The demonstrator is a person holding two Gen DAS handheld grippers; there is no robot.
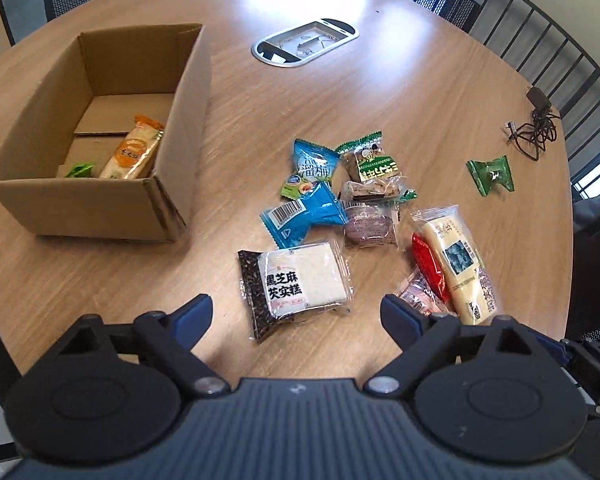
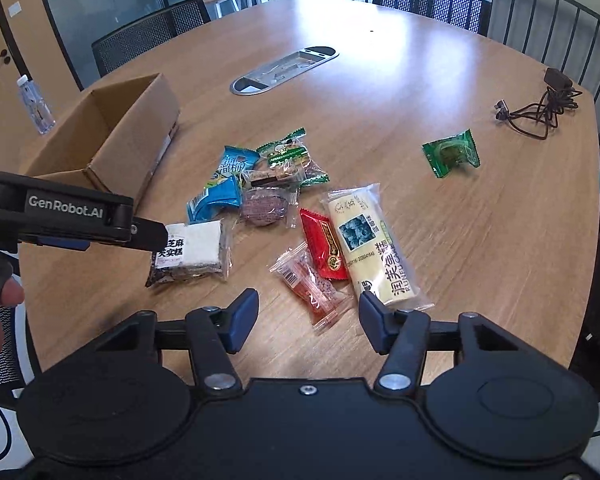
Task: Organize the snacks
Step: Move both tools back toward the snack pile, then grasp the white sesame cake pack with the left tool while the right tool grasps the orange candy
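An open cardboard box (image 1: pixel 180 128) (image 2: pixel 140 128) stands at the left of the wooden table and holds an orange-labelled cake pack (image 1: pixel 130 152) and a small green packet (image 1: pixel 78 169). Several snack packs lie in a loose pile in the middle. My left gripper (image 1: pixel 296 312) is open above the black sesame cake pack (image 1: pixel 296 284) (image 2: pixel 194 250). My right gripper (image 2: pixel 308 314) is open, low over a clear red candy pack (image 2: pixel 312 288), beside a red packet (image 2: pixel 322 242) and a long yellow cake pack (image 2: pixel 370 248). The left gripper also shows in the right wrist view (image 2: pixel 156 234).
A lone green packet (image 1: pixel 492 174) (image 2: pixel 452 154) lies to the right. A black cable with charger (image 1: pixel 534 128) (image 2: pixel 540 104) sits near the right edge. A metal cable hatch (image 1: pixel 304 42) is at the table's centre. Chairs ring the table; a water bottle (image 2: pixel 36 100) stands at the far left.
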